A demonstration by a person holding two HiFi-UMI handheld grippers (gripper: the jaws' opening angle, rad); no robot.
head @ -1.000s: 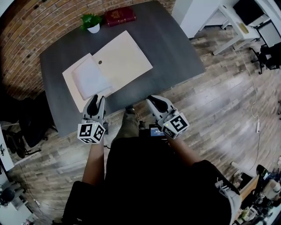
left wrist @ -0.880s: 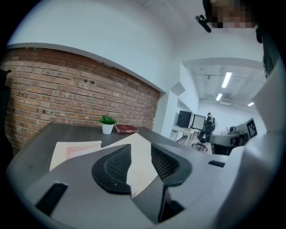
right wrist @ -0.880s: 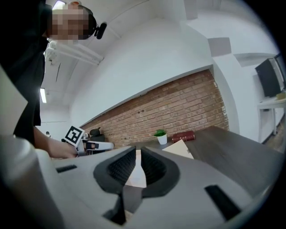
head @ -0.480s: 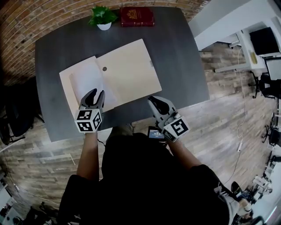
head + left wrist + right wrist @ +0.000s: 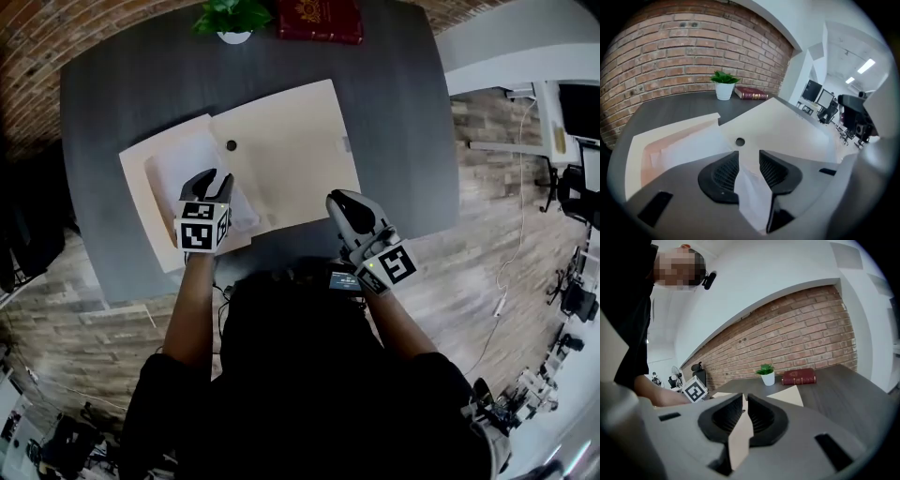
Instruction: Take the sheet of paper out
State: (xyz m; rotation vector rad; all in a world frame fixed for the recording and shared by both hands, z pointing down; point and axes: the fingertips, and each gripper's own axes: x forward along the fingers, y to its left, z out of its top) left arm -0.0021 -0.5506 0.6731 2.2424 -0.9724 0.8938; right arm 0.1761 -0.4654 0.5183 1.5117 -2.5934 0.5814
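Note:
An open beige folder (image 5: 291, 141) lies flat on the dark grey table (image 5: 403, 112). A white sheet of paper (image 5: 169, 173) rests on its left half. My left gripper (image 5: 214, 176) points down over the sheet's near right part; its jaws are opening, and only the sheet (image 5: 689, 145) and the folder's round fastener (image 5: 739, 141) show beyond the gap. My right gripper (image 5: 339, 200) hovers at the table's near edge, just off the folder's right flap (image 5: 790, 394). Its jaws stand with only a slit between them and hold nothing.
A small potted plant (image 5: 230, 19) and a dark red book (image 5: 319, 19) sit at the table's far edge by the brick wall. Wooden floor surrounds the table; white desks with screens stand to the right (image 5: 562, 103).
Both grippers have moved forward from in front of the body to over the table. The left one has dropped onto the area of the white sheet.

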